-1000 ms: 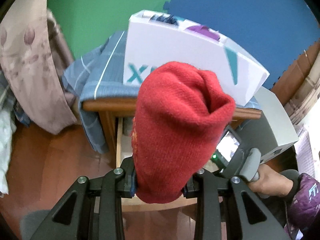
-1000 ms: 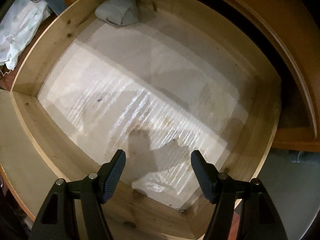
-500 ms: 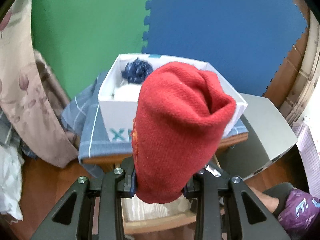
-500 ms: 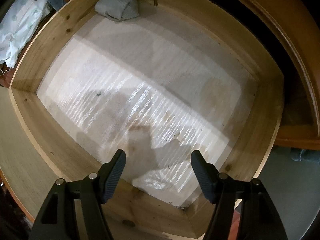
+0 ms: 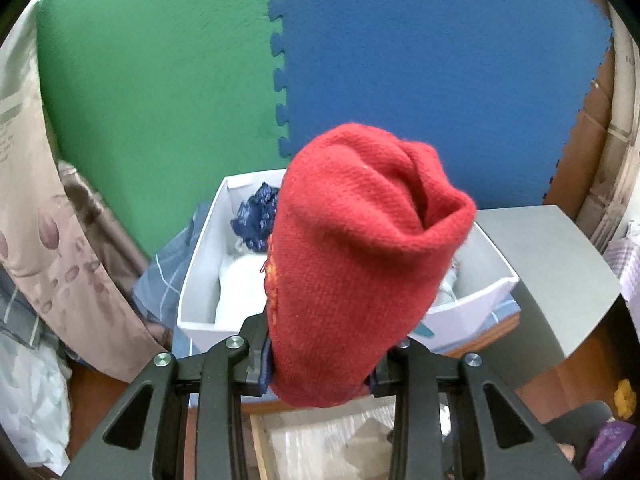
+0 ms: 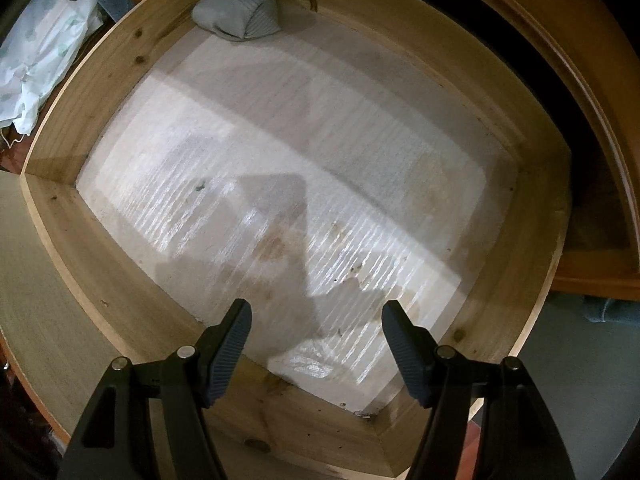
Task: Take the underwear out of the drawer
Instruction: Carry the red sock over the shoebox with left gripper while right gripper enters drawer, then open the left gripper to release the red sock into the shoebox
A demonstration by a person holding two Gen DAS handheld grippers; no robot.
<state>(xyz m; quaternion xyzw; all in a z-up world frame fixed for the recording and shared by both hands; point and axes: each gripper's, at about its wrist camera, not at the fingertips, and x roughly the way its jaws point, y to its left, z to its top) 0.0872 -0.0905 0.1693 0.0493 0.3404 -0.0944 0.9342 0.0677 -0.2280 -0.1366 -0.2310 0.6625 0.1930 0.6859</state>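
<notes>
1. Green and blue foam mats (image 5: 440, 60) with interlocking edges cover the wall behind a wooden tabletop (image 5: 492, 330) draped with a grey-blue checked cloth (image 5: 168, 276); a patterned beige curtain (image 5: 44, 240) hangs at the left, and a grey box (image 5: 548, 276) stands at the right.
2. A white box (image 5: 200, 280) sits on the cloth, open at the top, with a dark blue garment (image 5: 256, 220) and something white inside.
3. The drawer (image 6: 100, 128), pale wood with a whitish lined bottom, stands pulled out below the tabletop; one folded grey piece (image 6: 240, 12) lies in its far corner, touching the walls.
4. The left tool (image 5: 320, 376) is clamped on the red knitted underwear (image 5: 360, 264), its pads pressing the lower end from both sides.
5. The red piece stands up from the pads, long axis running away from the tool along its fingers, its rolled open end farthest out, in front of the white box and clear of the drawer.
6. The right tool (image 6: 316, 344) points down into the drawer with its jaws wide apart and nothing between them, well apart from the grey piece.
</notes>
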